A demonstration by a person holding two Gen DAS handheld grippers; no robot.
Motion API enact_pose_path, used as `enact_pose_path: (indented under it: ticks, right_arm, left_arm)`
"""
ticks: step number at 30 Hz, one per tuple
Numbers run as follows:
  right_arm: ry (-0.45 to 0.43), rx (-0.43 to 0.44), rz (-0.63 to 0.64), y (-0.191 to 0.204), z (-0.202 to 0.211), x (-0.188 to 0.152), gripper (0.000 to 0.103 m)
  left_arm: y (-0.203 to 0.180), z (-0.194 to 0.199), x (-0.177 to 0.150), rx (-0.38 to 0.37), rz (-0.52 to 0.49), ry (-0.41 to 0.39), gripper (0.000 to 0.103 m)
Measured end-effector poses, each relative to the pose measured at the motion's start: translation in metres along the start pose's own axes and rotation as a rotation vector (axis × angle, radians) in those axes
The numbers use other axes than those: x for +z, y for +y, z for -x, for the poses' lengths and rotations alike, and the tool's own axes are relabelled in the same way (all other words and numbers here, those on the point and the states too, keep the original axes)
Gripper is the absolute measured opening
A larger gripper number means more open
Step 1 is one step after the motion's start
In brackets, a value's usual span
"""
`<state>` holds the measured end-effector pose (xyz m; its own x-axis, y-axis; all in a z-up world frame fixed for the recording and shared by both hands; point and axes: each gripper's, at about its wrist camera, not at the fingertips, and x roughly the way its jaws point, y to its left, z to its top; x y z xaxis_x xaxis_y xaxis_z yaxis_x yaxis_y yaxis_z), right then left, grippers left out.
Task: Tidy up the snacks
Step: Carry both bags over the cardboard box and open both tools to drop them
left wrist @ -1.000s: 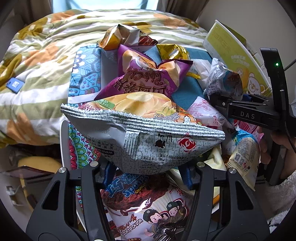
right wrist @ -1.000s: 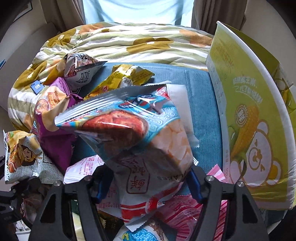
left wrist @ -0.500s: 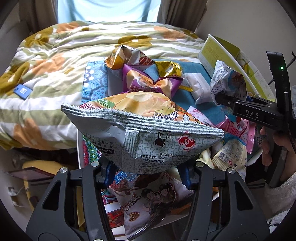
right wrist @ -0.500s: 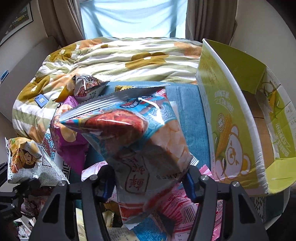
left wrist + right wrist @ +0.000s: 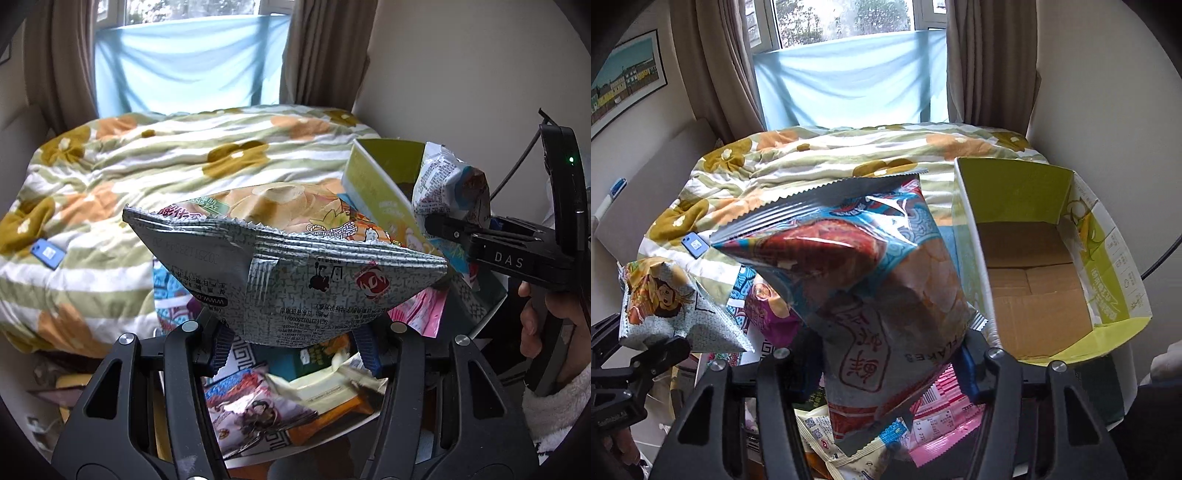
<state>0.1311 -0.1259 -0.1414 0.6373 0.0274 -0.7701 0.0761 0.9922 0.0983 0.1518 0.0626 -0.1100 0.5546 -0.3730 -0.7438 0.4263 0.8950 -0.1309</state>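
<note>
grey-backed snack bag (image 5: 284,280): clamped between the blue pads of the left gripper (image 5: 295,349) at its lower edge, held up clear of the pile, crimped top seam facing the bed. yellow printed front turned away from the camera. the same bag shows at the left edge of the right wrist view (image 5: 665,306), with a cartoon figure on its face.

blue and red snack bag (image 5: 871,284): clamped low down by the right gripper (image 5: 890,363), pads pressed on both sides, bag standing up and leaning left, also clear of the pile. this gripper's jaws have just been closing, with the bag between them.

right gripper seen from the left wrist view (image 5: 480,240): at the right edge, a person's hand (image 5: 546,317) on its handle, white fleecy sleeve below.

loose snack packets (image 5: 266,398): heaped below both grippers, pink, green and printed ones, partly blurred. a purple packet (image 5: 768,314) lies just left of the held blue bag.

green cardboard box (image 5: 1108,288): open, upright, to the right of the pile, brown bottom flaps bare.

flowered quilt (image 5: 147,177): covers the bed behind, a small blue card (image 5: 47,253) lying on it. window with blue cloth (image 5: 849,77) and brown curtains beyond.
</note>
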Motion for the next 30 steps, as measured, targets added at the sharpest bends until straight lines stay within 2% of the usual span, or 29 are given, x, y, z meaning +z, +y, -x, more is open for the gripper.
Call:
enact_pose_path:
  ticks: [7,13,15,22,28,30]
  right_arm:
    - [-0.072,-0.023,-0.045,-0.058,0.039,0.024,0.054]
    - [-0.076,-0.01,-0.014,-0.124,0.033,0.055,0.054]
    - [-0.075,-0.003,-0.011,-0.148,0.029,0.064,0.054]
    - [-0.046,0.022,0.001,-0.23,0.003,0.092,0.054]
    - [0.02,0.07,0.014,-0.264,-0.028,0.11,0.054]
    - [0.037,0.079,0.015,-0.268,-0.038,0.111,0.054]
  left_arm:
    - [-0.061,-0.017,0.062,-0.027,-0.037,-0.078,0.052]
    - [-0.128,-0.067,0.117,-0.038,-0.023,-0.084,0.052]
    - [-0.152,-0.09,0.133,-0.016,-0.031,-0.077,0.052]
    - [-0.201,-0.18,0.169,0.006,0.035,0.027,0.052]
    - [-0.214,-0.24,0.181,0.019,0.073,0.13,0.052]
    - [-0.213,-0.261,0.184,0.027,0.062,0.168,0.061]
